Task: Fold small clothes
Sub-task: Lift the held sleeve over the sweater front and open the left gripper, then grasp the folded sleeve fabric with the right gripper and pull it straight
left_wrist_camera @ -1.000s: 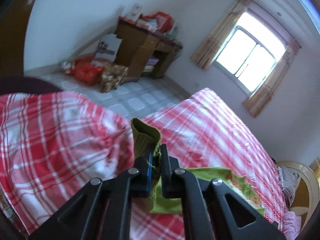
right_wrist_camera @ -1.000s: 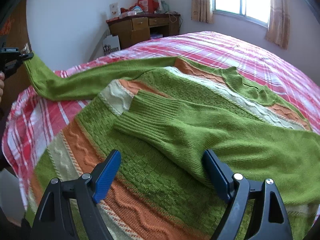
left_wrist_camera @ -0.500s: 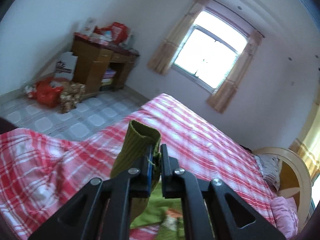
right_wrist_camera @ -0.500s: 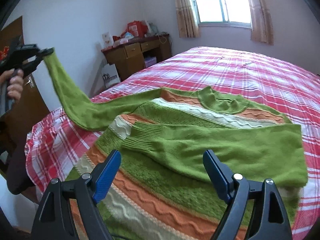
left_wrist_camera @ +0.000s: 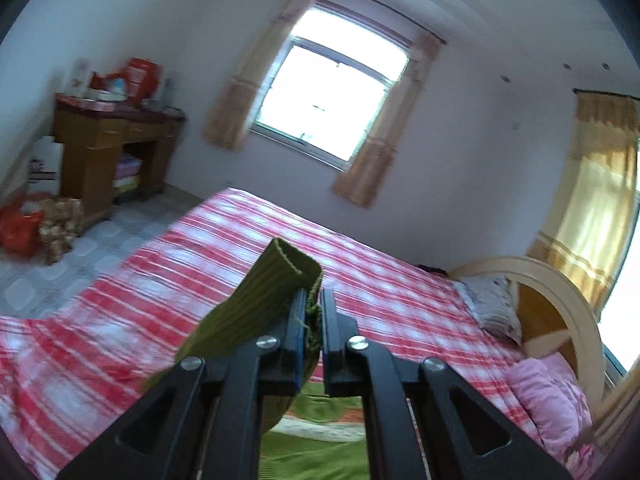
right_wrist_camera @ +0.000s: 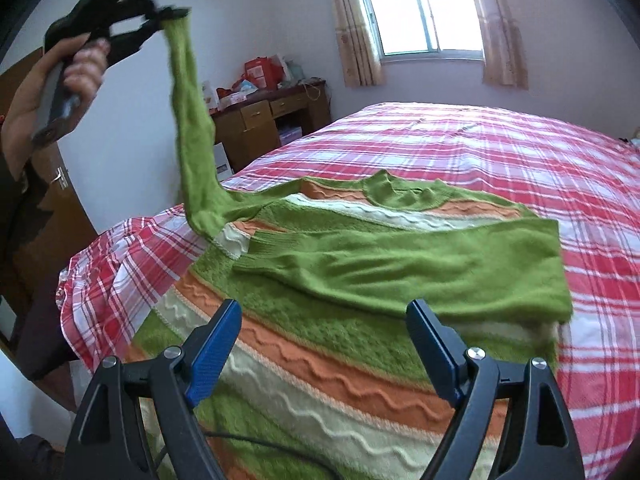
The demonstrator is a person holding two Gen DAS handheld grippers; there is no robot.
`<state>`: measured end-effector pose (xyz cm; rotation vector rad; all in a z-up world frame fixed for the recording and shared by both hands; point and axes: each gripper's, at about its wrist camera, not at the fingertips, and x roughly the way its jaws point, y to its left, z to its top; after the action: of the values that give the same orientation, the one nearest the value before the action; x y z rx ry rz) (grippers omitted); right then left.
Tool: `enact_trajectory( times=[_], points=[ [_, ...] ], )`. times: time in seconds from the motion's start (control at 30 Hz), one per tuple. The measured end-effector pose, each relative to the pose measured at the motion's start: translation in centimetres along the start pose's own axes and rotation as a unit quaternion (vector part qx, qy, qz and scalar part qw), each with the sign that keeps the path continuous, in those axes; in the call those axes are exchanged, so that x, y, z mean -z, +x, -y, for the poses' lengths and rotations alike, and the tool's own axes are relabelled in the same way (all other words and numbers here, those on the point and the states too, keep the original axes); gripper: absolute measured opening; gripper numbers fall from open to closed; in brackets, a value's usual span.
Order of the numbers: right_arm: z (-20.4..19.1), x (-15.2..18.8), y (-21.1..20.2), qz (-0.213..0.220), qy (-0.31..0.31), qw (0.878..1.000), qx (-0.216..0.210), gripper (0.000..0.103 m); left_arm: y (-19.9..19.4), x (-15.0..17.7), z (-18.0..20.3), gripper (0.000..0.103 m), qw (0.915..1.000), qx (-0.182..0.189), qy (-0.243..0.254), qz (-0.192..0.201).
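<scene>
Two views split the scene between them. The right wrist camera takes in the whole sweater [right_wrist_camera: 360, 280], green with orange and cream wavy bands, lying flat on the red-and-white checked bedspread [right_wrist_camera: 540, 168] with one sleeve [right_wrist_camera: 420, 268] folded across its front. The other sleeve [right_wrist_camera: 192, 128] rises from the shoulder toward 11 o'clock, where the left gripper [right_wrist_camera: 176, 14], held in a person's hand [right_wrist_camera: 84, 68], is clamped on the cuff. The right gripper [right_wrist_camera: 324, 344] shows at the bottom of this view with its blue-padded fingers [right_wrist_camera: 212, 344] wide apart and nothing between them, hovering over the hem end of the sweater. The left wrist camera shows none of that layout. It sees the ribbed cuff [left_wrist_camera: 280, 284] close up, pinched between the left gripper's [left_wrist_camera: 314, 320] fingers, which are pressed together on the knit, with the cuff's open end sticking out toward 12 o'clock. Only a strip of the sweater's body [left_wrist_camera: 320, 452] appears at 6 o'clock. This view alone shows the curved headboard [left_wrist_camera: 560, 300] at 3 o'clock, with a pink pillow [left_wrist_camera: 548, 396] and a grey pillow [left_wrist_camera: 492, 304] against it, and a yellow curtain [left_wrist_camera: 592, 200]. Both views show the window [left_wrist_camera: 328, 96] and the wooden desk [left_wrist_camera: 112, 140]. The desk's open shelf holds stacked folded items [left_wrist_camera: 128, 172], too blurred to name, and a red bag [left_wrist_camera: 20, 228] sits on the floor beside it at 9 o'clock.
</scene>
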<state>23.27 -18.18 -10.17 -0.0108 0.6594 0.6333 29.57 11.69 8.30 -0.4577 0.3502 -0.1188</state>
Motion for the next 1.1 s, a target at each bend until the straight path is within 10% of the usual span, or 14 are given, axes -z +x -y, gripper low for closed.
enact_trajectory(
  times=[0.3,0.7,0.77,0.9,1.1],
  points=[
    [1.1,2.7,-1.0,-0.009,0.015,1.000,0.011,0.085,7.5,7.3,7.0,0.006,0.9952,0.054,0.039,-0.072],
    [2.1,5.1,0.4,-0.029,0.036,0.999,0.010,0.085,14.5,19.2,11.7,0.010,0.9732,0.016,0.135,-0.186],
    [2.4,5.7,0.8,-0.036,0.040,0.998,0.010,0.085,14.7,20.2,11.8,0.018,0.9668,0.014,0.154,-0.204],
    [2.8,6.3,1.1,-0.032,0.047,0.998,-0.001,0.085,12.1,20.8,10.6,0.072,0.9642,-0.006,0.197,-0.178],
    [2.4,6.7,1.1,-0.026,0.036,0.999,-0.009,0.085,7.9,20.1,2.9,0.081,0.9516,-0.099,0.242,-0.161]
  ],
)
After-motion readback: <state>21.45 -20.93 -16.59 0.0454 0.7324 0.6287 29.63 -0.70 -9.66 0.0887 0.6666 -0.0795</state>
